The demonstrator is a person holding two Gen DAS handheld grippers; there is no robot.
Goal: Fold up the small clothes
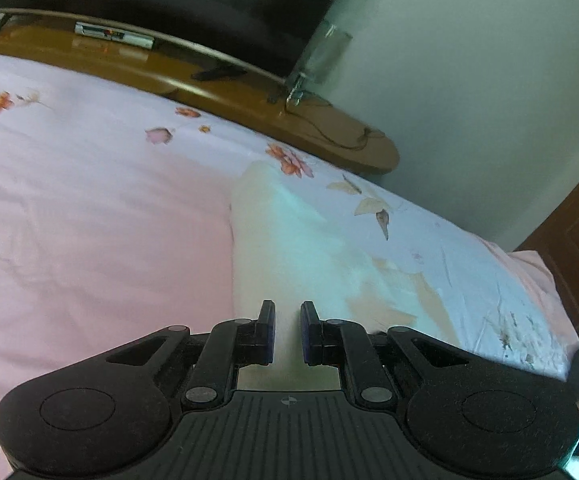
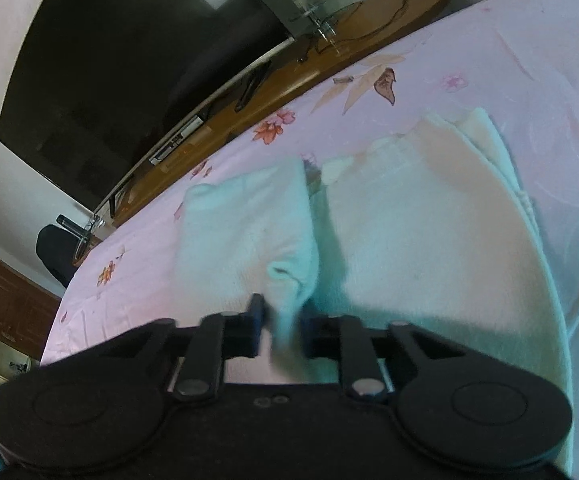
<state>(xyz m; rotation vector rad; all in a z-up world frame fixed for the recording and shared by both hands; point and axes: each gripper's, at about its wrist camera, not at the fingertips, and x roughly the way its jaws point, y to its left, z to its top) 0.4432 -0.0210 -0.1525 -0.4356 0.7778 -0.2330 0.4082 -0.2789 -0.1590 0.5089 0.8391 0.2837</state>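
The pale garment (image 2: 429,240) lies on the bed (image 2: 529,60), centre frame; the right tongs (image 2: 283,326) pinch a lifted flap, likely to fold it over. The left tongs (image 1: 287,330) hang slightly spread above the cloth's edge, holding nothing.

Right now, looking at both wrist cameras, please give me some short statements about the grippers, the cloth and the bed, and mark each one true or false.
1. The right gripper pinches a fold of the pale white cloth garment. True.
2. The left gripper grips a red towel. False: its jaws stand apart with nothing clamped between them.
3. The garment lies on a pink floral bedsheet. True.
4. The bedsheet is plain blue. False: it is pink with printed flowers and leaves.
5. A large dark television screen stands beyond the bed. True.
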